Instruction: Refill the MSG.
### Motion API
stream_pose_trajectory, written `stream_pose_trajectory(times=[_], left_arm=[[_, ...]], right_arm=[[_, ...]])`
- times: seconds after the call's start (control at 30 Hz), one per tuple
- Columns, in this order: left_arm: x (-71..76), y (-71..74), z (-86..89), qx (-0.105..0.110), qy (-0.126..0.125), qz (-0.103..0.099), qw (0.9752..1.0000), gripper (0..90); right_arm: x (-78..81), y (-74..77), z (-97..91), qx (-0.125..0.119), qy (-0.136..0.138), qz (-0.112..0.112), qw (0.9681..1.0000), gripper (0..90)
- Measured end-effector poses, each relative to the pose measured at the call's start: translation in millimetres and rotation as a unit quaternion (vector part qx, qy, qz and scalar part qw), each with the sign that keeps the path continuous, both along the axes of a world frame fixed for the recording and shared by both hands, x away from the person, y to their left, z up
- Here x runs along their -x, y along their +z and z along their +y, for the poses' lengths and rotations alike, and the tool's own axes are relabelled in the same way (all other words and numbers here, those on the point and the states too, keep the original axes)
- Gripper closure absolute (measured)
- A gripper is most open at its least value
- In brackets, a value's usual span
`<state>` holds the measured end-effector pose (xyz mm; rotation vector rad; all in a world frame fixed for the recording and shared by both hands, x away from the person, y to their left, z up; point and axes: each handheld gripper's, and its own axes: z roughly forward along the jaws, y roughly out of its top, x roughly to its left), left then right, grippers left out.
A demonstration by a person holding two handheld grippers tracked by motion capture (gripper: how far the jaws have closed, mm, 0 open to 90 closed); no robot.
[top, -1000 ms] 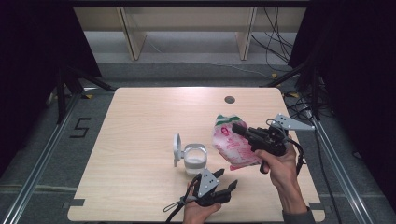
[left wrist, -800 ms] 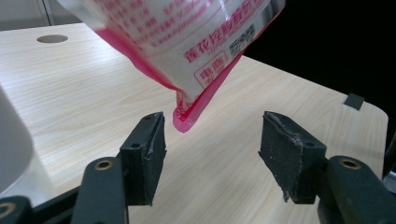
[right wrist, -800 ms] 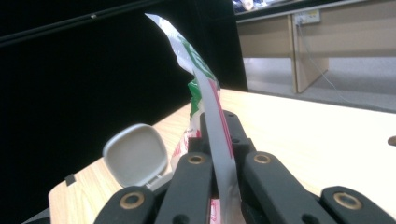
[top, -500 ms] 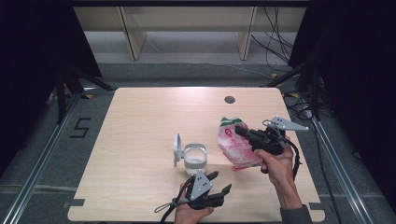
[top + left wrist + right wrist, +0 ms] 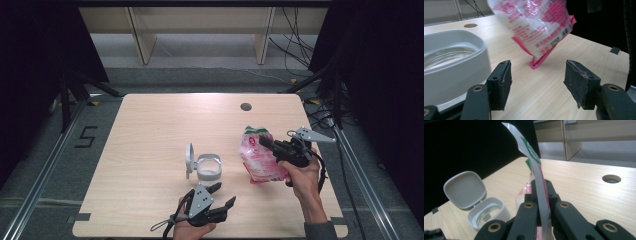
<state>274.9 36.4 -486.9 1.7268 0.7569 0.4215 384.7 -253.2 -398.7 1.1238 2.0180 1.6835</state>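
A pink and white plastic bag (image 5: 256, 162) with a green top hangs upright right of the table's middle, its lower corner down at the table top. My right gripper (image 5: 263, 142) is shut on the bag's upper edge; the right gripper view has the thin film (image 5: 534, 162) pinched between the jaws of that gripper (image 5: 540, 185). A white container (image 5: 208, 168) with its hinged lid (image 5: 189, 159) standing open sits to the left of the bag. My left gripper (image 5: 223, 195) is near the front edge, open with nothing between its pads (image 5: 501, 80), facing the bag (image 5: 539, 25) and the container (image 5: 451, 57).
A round cable hole (image 5: 245, 106) lies in the light wooden table (image 5: 150, 130) toward the back. Metal rails run along the floor on both sides, and cables trail at the back right. The open container (image 5: 486, 213) holds something clear.
My left gripper has drawn back to the left, away from the container toward the front edge. My right gripper has shifted right and lower with the bag in it.
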Motion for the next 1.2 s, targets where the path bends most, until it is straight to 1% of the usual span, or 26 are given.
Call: stream_pose_trajectory(times=[0.07, 0.1, 0.13, 0.17, 0.2, 0.23, 0.27, 0.3, 0.37, 0.43, 0.47, 0.5, 0.53, 0.57, 0.6, 0.63, 0.67, 0.7, 0.73, 0.83, 0.87, 1.0, 1.07, 1.1, 1.17, 1.2], left_arm=[[-0.4, 0.5, 4.4, -0.006, -0.003, -0.006, 1.0000, 38.2], [0.0, 0.5, 6.2, 0.002, 0.000, 0.004, 1.0000, 38.2], [-0.5, 0.9, 7.9, 0.005, 0.002, 0.005, 1.0000, 38.1], [-2.1, 1.7, 11.4, 0.000, 0.001, -0.003, 1.0000, 38.2], [-2.3, 2.0, 13.2, -0.001, 0.002, -0.006, 1.0000, 38.3], [-1.3, 2.2, 14.2, 0.003, 0.006, 0.001, 1.0000, 38.3], [-1.0, 2.9, 16.0, -0.003, 0.008, -0.001, 1.0000, 38.3], [-1.2, 3.1, 17.3, 0.000, 0.005, -0.006, 1.0000, 38.4], [0.7, 4.5, 19.6, -0.007, 0.006, -0.007, 0.9999, 38.4], [1.2, 4.4, 21.3, -0.009, 0.007, -0.006, 0.9999, 38.2], [0.6, 4.0, 22.7, -0.009, 0.007, -0.006, 0.9999, 38.2], [0.7, 3.1, 23.4, 0.002, 0.013, 0.001, 0.9999, 38.0], [0.8, 2.9, 24.8, 0.000, 0.014, 0.001, 0.9999, 37.9], [0.4, 3.5, 27.5, -0.012, 0.012, -0.005, 0.9998, 37.9], [0.2, 3.3, 29.1, -0.012, 0.013, -0.004, 0.9998, 37.9], [0.7, 3.0, 30.6, -0.007, 0.017, 0.003, 0.9998, 37.8], [-0.5, 2.3, 31.4, -0.003, 0.015, -0.004, 0.9999, 37.7], [0.9, 3.3, 33.3, -0.009, 0.020, 0.001, 0.9998, 37.7], [1.1, 3.0, 33.8, -0.003, 0.023, 0.004, 0.9997, 37.7], [1.2, 4.2, 37.5, -0.007, 0.031, 0.006, 0.9995, 37.6], [-0.6, 5.2, 40.0, -0.018, 0.023, -0.006, 0.9995, 37.6], [-1.0, 4.6, 40.4, -0.016, 0.022, -0.004, 0.9996, 37.4], [0.3, 3.2, 39.6, -0.012, 0.029, 0.010, 0.9994, 37.2], [-1.7, 3.2, 41.2, -0.022, 0.021, 0.001, 0.9995, 37.1], [-0.1, 2.9, 40.0, -0.020, 0.027, 0.013, 0.9993, 37.0], [0.3, 2.6, 40.1, -0.023, 0.028, 0.010, 0.9993, 37.0]], right_arm=[[4.3, 1.6, -2.5, 0.008, -0.010, 0.010, 0.9999, 90.0], [4.1, 1.2, -3.7, 0.015, -0.012, -0.003, 0.9998, 90.0], [5.8, 1.8, -5.8, 0.030, -0.019, -0.004, 0.9994, 90.0], [6.2, 1.5, -7.7, 0.034, -0.019, -0.006, 0.9992, 90.0], [7.3, 0.1, -8.8, 0.022, -0.019, -0.004, 0.9996, 90.0], [7.7, -0.6, -10.4, 0.025, -0.025, -0.006, 0.9994, 90.0], [9.8, 0.3, -12.6, 0.033, -0.030, 0.007, 0.9990, 90.0], [8.6, -0.7, -15.6, 0.047, -0.033, -0.004, 0.9983, 90.0], [10.6, -2.2, -18.4, 0.044, -0.042, 0.007, 0.9981, 90.0], [9.4, -4.2, -23.0, 0.056, -0.048, -0.001, 0.9973, 90.0], [10.4, -4.8, -23.6, 0.053, -0.055, 0.006, 0.9971, 90.0], [10.5, -5.4, -25.1, 0.059, -0.060, 0.004, 0.9965, 90.0], [9.7, -6.7, -28.1, 0.071, -0.061, -0.001, 0.9956, 90.0], [10.5, -7.6, -28.9, 0.067, -0.067, 0.002, 0.9955, 90.0], [10.1, -8.0, -31.1, 0.075, -0.067, 0.002, 0.9949, 90.0], [10.9, -8.5, -31.6, 0.078, -0.075, 0.006, 0.9941, 90.0], [9.6, -9.0, -34.3, 0.089, -0.075, -0.002, 0.9932, 90.0], [10.3, -10.6, -33.0, 0.076, -0.080, 0.008, 0.9938, 90.0], [8.9, -11.3, -35.7, 0.088, -0.080, 0.003, 0.9929, 90.0], [7.9, -14.0, -35.8, 0.098, -0.082, 0.005, 0.9917, 90.0], [7.3, -15.1, -34.3, 0.097, -0.085, 0.004, 0.9916, 90.0], [6.8, -17.7, -32.9, 0.105, -0.092, 0.009, 0.9901, 90.0], [5.1, -18.9, -35.3, 0.116, -0.097, -0.003, 0.9885, 90.0], [4.7, -19.3, -35.9, 0.114, -0.095, 0.007, 0.9889, 90.0], [6.1, -20.2, -35.6, 0.113, -0.104, 0.016, 0.9881, 90.0], [5.6, -22.2, -35.4, 0.108, -0.107, 0.012, 0.9883, 90.0]])
